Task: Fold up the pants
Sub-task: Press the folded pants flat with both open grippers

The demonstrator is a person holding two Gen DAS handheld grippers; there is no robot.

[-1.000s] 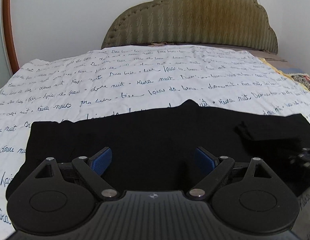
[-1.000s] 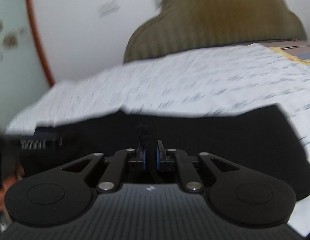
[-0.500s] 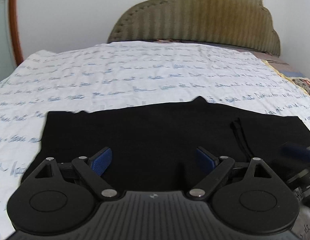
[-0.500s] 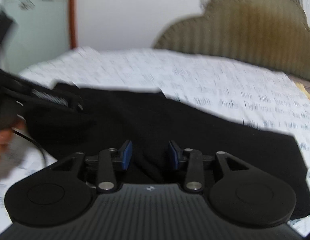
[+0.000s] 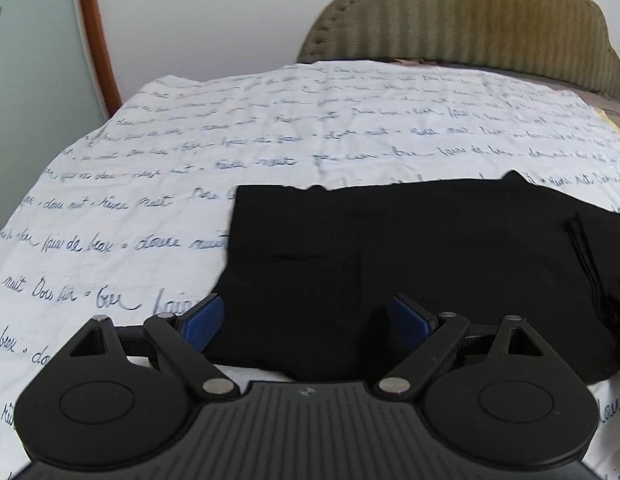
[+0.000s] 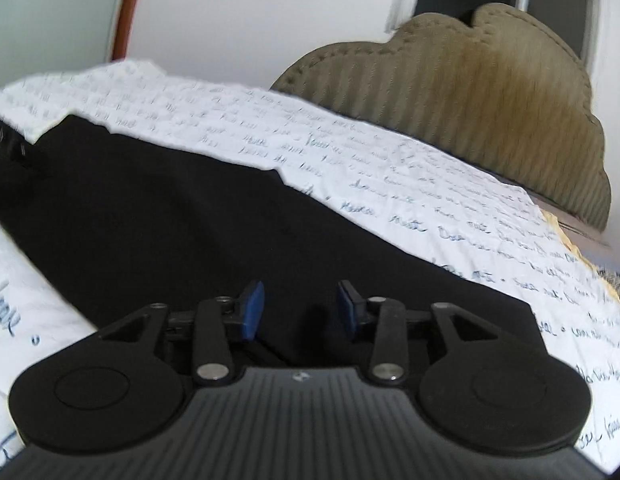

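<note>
Handwriting on the bed sheet

We read blue cursive script printed in rows across the white bed sheet (image 5: 157,168): "douce nuit" and "fais de beaux" come through; the rest is too blurred or small for us to read.

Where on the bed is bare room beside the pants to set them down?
Bare sheet lies left of the black pants and between them and the headboard. The near right side is crowded: pants, their drawstring.

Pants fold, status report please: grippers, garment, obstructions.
Left gripper open, empty. Right gripper opening, gripping nothing. Black pants folded flat on bedsheet. Nothing in the way.
</note>
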